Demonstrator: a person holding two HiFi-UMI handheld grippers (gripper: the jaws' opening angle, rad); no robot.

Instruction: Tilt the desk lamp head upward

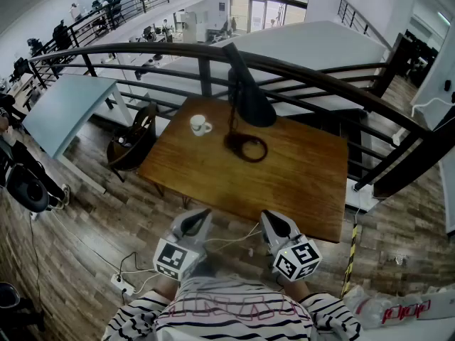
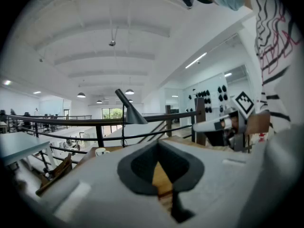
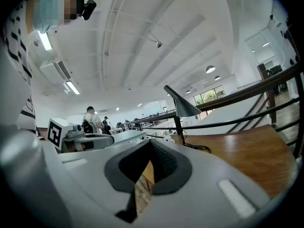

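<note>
A black desk lamp stands at the far side of the wooden table (image 1: 306, 183). Its cone head (image 1: 250, 99) slopes downward over a ring-shaped base (image 1: 247, 148). The lamp head (image 2: 134, 116) shows left of centre in the left gripper view, and the same lamp head (image 3: 183, 107) shows ahead in the right gripper view. My left gripper (image 1: 200, 214) and right gripper (image 1: 269, 217) hover side by side at the table's near edge, well short of the lamp. Both are shut with nothing between the jaws. The left gripper (image 2: 164, 177) and right gripper (image 3: 144, 180) show only table wood through the jaw gap.
A white mug (image 1: 200, 125) sits on the table left of the lamp. A dark railing (image 1: 334, 84) runs behind the table. A chair (image 1: 131, 146) stands at the table's left, beside a pale blue table (image 1: 67, 109). A power strip (image 1: 119, 283) and cables lie on the floor.
</note>
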